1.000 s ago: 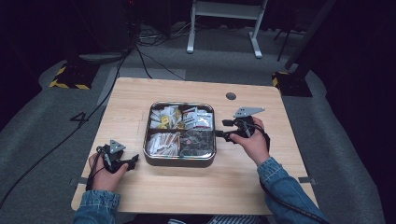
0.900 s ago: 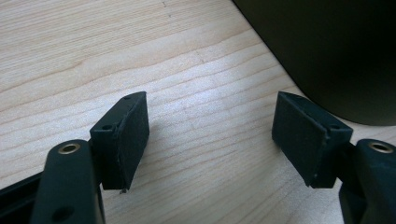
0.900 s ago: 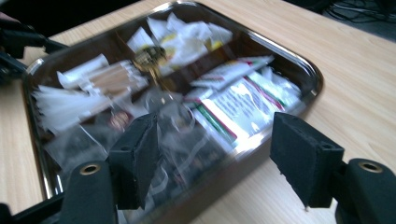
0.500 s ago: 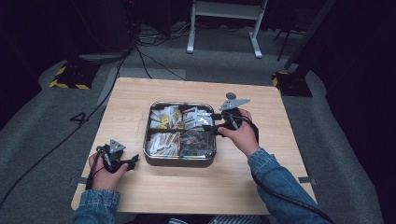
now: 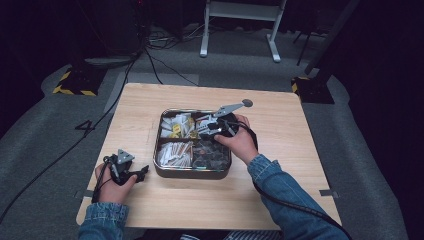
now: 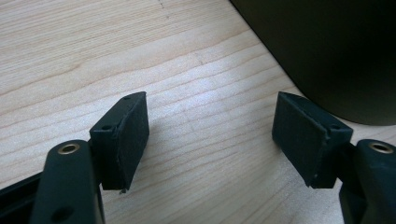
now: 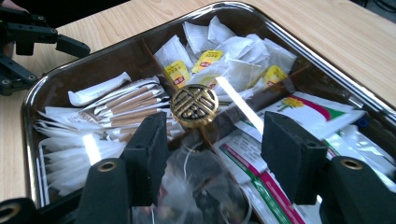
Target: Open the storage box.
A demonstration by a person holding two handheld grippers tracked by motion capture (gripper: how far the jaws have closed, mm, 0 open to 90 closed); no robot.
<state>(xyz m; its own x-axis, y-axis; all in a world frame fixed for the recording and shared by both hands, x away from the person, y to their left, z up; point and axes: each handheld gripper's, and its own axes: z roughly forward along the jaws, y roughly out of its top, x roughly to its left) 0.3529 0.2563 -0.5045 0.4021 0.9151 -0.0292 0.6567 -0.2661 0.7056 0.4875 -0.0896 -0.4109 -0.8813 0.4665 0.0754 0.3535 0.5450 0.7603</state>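
Observation:
A square metal tin (image 5: 192, 173) stands in the middle of the wooden table (image 5: 280, 195), split into compartments of tea bags (image 7: 219, 51), paper sticks (image 7: 126, 105) and sachets (image 7: 303, 105). A brass knob (image 7: 194, 105) sits at its centre, on what looks like a clear lid streaked with glare. My right gripper (image 5: 204, 129) (image 7: 215, 144) hovers over the tin. Its jaws have just been closing and stand either side of the knob, short of it and not touching. My left gripper (image 5: 144, 172) (image 6: 210, 135) rests on the table left of the tin, open and empty.
The tin's dark wall (image 6: 336, 51) rises just right of the left gripper. Bare wood surrounds the tin on all sides. Cables (image 5: 150, 55) and a metal stand (image 5: 240, 30) lie on the floor beyond the table's far edge.
The right hand has moved left from the tin's right edge to above its middle, and its jaws have narrowed. The left hand has stayed still.

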